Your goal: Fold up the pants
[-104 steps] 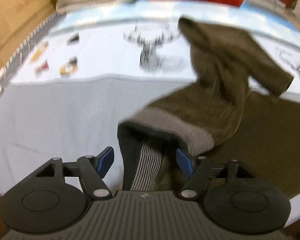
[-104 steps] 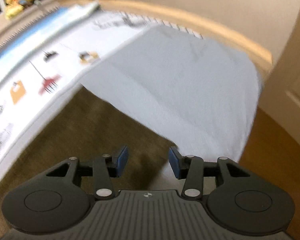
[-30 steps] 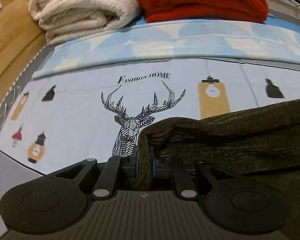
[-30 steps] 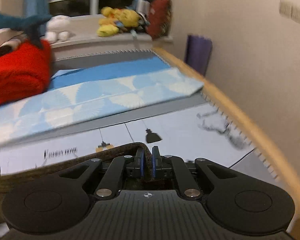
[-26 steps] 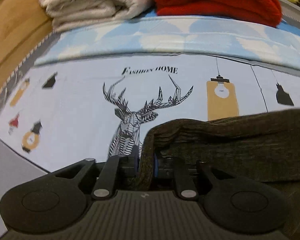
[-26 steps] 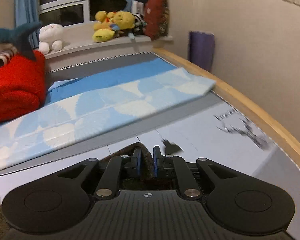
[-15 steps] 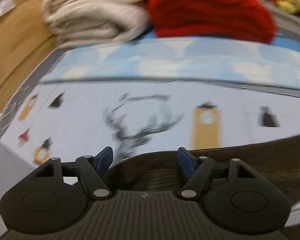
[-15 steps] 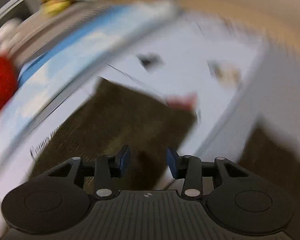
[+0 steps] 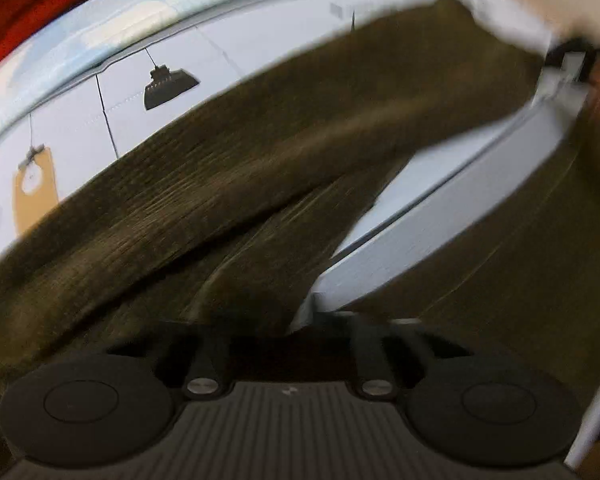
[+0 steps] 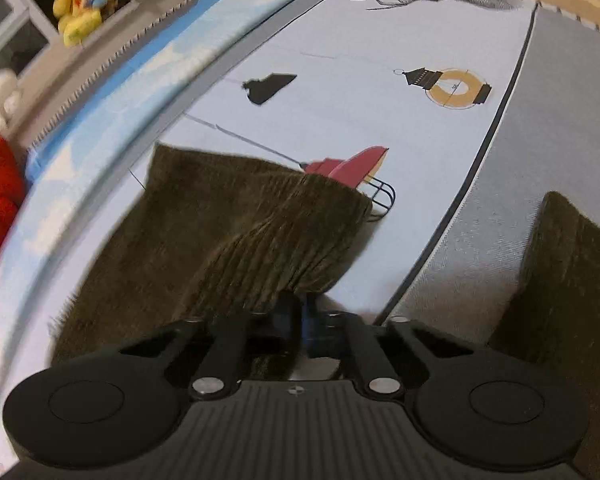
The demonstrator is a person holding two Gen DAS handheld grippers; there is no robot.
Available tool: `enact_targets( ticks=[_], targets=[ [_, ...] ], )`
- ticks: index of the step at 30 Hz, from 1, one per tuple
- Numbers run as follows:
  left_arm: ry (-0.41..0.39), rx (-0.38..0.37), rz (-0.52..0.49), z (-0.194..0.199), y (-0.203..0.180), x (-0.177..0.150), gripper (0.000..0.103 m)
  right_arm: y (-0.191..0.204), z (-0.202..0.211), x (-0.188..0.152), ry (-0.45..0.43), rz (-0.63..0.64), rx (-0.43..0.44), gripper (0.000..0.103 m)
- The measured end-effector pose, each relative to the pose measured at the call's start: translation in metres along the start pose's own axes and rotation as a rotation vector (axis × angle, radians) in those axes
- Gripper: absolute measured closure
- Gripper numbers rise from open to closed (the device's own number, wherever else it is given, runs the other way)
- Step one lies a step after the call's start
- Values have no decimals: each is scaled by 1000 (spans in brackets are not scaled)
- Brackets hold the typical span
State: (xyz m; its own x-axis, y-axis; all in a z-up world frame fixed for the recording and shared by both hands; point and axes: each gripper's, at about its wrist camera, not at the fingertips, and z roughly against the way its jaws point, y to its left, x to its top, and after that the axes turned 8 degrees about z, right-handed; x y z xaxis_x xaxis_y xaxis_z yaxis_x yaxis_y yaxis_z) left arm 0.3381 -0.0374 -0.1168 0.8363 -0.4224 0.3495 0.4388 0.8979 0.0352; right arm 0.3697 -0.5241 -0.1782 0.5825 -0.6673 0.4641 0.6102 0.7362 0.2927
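While the brown pants [image 10: 236,236] are spread on the bed [image 10: 340,104], a fold of them is pinched by the closed right tool [image 10: 298,320]. Left tool [image 9: 288,340] state cannot be told; fingertips are blurred against cloth.

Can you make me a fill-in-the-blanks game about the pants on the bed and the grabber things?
1. The pants are dark ____ in color.
2. The right gripper has its fingers ____ on the edge of the pants.
3. On the bedsheet, the printed lamp peeking out from behind the pants hem is ____.
4. The stuffed toy on the ledge beyond the bed is ____.

Missing words: olive green; shut; red; yellow
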Motion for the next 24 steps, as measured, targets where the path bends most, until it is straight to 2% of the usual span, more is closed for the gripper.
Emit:
enact_targets(
  ticks=[1,3,5,6,7,9,11,12,13,14,16,18,19,20,21,22,23,24],
  targets=[
    [-10,30,-34,-1,-3,0,102,-1,7,6,-26,-13,40,101],
    [-27,31,-21,3,-3,2,103,2,31,20,-117,-15,122,102],
    [-76,-8,0,15,1,7,103,4,64,37,-218,-29,189,102],
    [-96,-33,2,20,1,8,103,1,73,41,-247,-33,169,102],
    [-114,-61,2,26,4,10,103,-2,78,41,-260,-31,105,102],
    [-111,-99,-17,30,2,10,103,-21,72,38,-237,-60,-106,102],
    [-52,-100,-86,21,-6,2,103,-48,52,30,-127,-117,-310,101],
    [-24,-93,-111,16,-8,-1,103,-59,41,26,-54,-140,-372,98],
    [-5,-95,-123,12,-9,-5,103,-70,33,23,3,-172,-396,97],
    [-5,-108,-111,12,-8,-5,103,-79,32,22,10,-216,-376,96],
    [-21,-129,-48,22,2,-1,100,-74,36,27,-11,-206,-358,90],
    [-82,-145,64,38,28,6,92,-57,44,33,-81,-128,-378,50],
    [-116,-128,128,46,43,9,82,-46,48,34,-124,-85,-393,44],
    [-146,-101,195,52,58,11,66,-39,49,33,-150,-57,-393,43],
    [-176,-50,281,59,78,11,55,-34,49,35,-160,-39,-379,43],
    [-198,13,355,62,95,13,37,-30,48,36,-163,-26,-352,43],
    [-221,118,449,68,117,9,25,-23,45,35,-157,-13,-310,43],
    [-230,213,513,70,134,8,22,-17,42,36,-147,-4,-280,43]
  ],
)
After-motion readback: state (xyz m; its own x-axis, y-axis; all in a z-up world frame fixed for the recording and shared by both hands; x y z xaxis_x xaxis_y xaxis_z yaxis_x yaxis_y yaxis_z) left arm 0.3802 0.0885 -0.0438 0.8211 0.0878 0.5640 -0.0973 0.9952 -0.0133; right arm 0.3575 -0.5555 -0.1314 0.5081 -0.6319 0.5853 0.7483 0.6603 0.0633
